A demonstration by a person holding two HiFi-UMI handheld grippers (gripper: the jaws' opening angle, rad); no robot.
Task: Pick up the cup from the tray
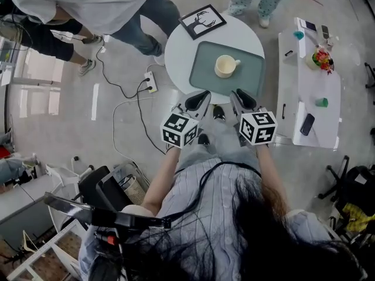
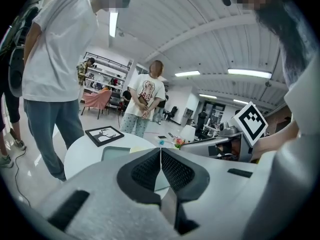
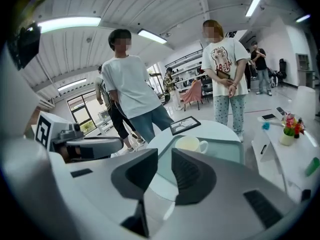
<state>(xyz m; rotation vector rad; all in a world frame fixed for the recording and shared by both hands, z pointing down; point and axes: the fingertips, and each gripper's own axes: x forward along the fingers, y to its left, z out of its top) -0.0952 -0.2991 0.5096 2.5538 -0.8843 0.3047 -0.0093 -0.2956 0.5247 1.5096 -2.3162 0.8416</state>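
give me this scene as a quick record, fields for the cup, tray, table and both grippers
cup: cream, upright on the tray, nothing touching it
tray: grey-green, on the round white table
also on table: framed picture, beyond the tray
left gripper: jaws together, empty, short of the cup
right gripper: jaws slightly apart, nothing between them, pointed toward the cup, short of it
task status: cup not yet picked up

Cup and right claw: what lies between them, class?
Only bare tray lies between the cup and the right claw; nothing stands there. The head view shows it, and the right gripper view agrees.
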